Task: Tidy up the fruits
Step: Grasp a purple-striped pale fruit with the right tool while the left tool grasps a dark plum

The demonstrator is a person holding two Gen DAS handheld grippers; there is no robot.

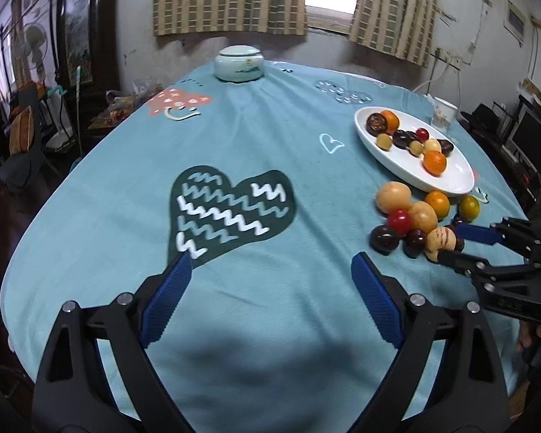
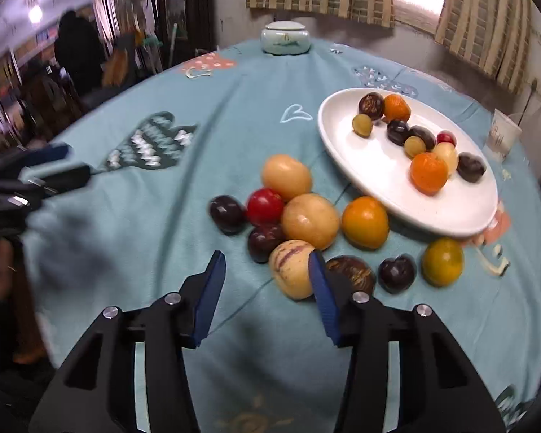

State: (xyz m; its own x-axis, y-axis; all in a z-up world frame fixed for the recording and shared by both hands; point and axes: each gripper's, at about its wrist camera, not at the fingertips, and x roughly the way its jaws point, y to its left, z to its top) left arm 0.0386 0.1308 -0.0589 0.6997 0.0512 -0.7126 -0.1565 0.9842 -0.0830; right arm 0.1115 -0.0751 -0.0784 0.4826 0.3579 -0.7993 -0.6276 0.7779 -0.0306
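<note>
1. The desk (image 1: pixel 270 144) is covered with a light blue cloth that has heart patterns printed on it.
2. The left gripper (image 1: pixel 270 270) hangs over a bare part of the cloth, and its jaws stand wide open with nothing between them. A big dark green heart print (image 1: pixel 231 213) lies just beyond its left finger.
3. In the left wrist view, a white oval plate (image 1: pixel 454 176) lies at about 2 o'clock. It holds some small fruits: 2 orange ones, several dark ones, some pale yellow ones and 1 small red one.
4. A loose group of fruits (image 2: pixel 306 216) lies on the cloth, just beside the near rim of the plate (image 2: pixel 378 173), at 12 o'clock from the right gripper (image 2: pixel 267 263).
5. The right gripper has its jaws partly open and they hold nothing. The right finger is at the near side of a pale fruit with purple stripes (image 2: pixel 288 263); the left finger is clear of every fruit.
6. Directly behind this striped fruit lie 2 tan round fruits, 1 red fruit and 2 dark fruits. At 1 to 2 o'clock lie an orange fruit (image 2: pixel 364 222), a brown one, a dark one and a yellow-green one (image 2: pixel 443 261).
7. A pale green lidded jar (image 1: pixel 238 63) stands at the far edge of the desk, at 12 o'clock. A paper cup (image 1: pixel 443 112) stands behind the plate.
</note>
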